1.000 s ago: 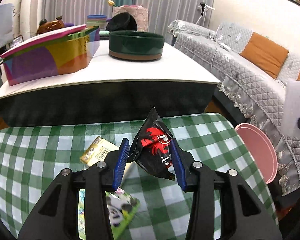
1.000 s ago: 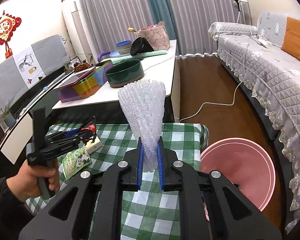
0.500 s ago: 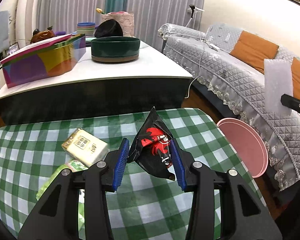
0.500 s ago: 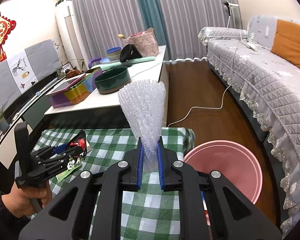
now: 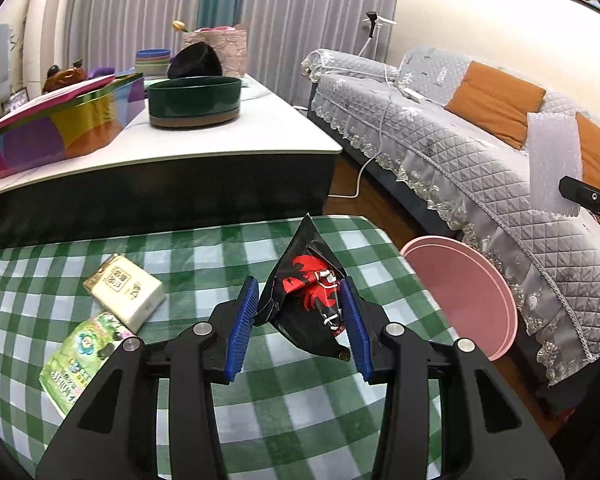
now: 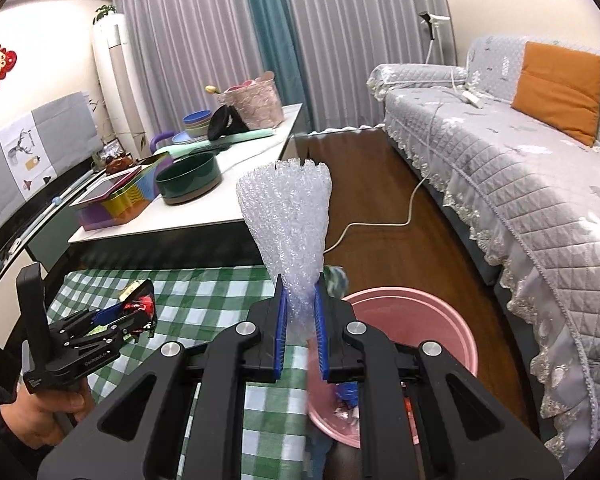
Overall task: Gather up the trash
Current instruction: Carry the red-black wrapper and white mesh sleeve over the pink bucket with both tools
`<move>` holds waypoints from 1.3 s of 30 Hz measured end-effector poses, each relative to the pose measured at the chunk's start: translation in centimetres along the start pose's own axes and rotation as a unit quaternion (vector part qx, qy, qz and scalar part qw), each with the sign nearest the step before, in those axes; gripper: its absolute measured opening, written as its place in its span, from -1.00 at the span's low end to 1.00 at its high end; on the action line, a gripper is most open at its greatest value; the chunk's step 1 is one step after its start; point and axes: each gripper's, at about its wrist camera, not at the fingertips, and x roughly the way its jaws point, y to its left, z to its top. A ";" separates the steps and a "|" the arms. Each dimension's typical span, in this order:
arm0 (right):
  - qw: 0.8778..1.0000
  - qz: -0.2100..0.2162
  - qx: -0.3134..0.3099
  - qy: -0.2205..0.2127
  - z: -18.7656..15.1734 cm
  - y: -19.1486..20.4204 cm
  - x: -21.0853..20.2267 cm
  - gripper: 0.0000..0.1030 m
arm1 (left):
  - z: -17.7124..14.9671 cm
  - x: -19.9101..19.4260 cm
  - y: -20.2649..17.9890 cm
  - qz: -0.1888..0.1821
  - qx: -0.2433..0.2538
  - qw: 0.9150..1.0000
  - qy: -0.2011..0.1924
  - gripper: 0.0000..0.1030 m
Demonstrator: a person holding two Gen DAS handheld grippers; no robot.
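My left gripper (image 5: pixel 299 322) is shut on a crumpled black and red snack wrapper (image 5: pixel 312 300), held above the green checked tablecloth (image 5: pixel 228 252). In the right wrist view that same left gripper (image 6: pixel 134 314) shows at the left with the wrapper (image 6: pixel 140 304) in it, a hand below it. My right gripper (image 6: pixel 300 326) is shut on a fan of clear bubble wrap (image 6: pixel 288 216) that stands upright over the table's right edge, beside the pink bin (image 6: pixel 428 320). The bin (image 5: pixel 460 280) holds some scraps. The bubble wrap (image 5: pixel 554 168) also hangs at the far right of the left wrist view.
A white tissue pack (image 5: pixel 126 290) and a green panda packet (image 5: pixel 82 360) lie on the cloth at the left. Behind stands a white table (image 5: pixel 260 128) with a dark green bowl (image 5: pixel 194 100) and a colourful box (image 5: pixel 64 124). A grey quilted sofa (image 6: pixel 520 168) runs along the right.
Both grippers have moved right, towards the pink bin, each keeping its hold. The tissue pack and panda packet have slid left in the left wrist view; the bin looms larger in the right wrist view.
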 end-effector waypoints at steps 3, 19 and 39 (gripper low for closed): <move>1.000 -0.011 0.000 -0.003 -0.3 -1.2 -0.6 -0.74 | 0.1 -0.2 -1.1 -0.008 0.001 1.000 -0.003 -0.19; 0.997 -0.061 0.039 -0.022 0.4 -5.9 -1.8 -0.74 | 0.7 0.7 -7.8 -0.035 0.035 0.999 -0.005 -0.19; 0.995 -0.084 0.052 -0.011 2.0 -9.6 0.8 -0.74 | 1.1 4.8 -13.2 -0.060 0.043 0.997 0.011 -0.19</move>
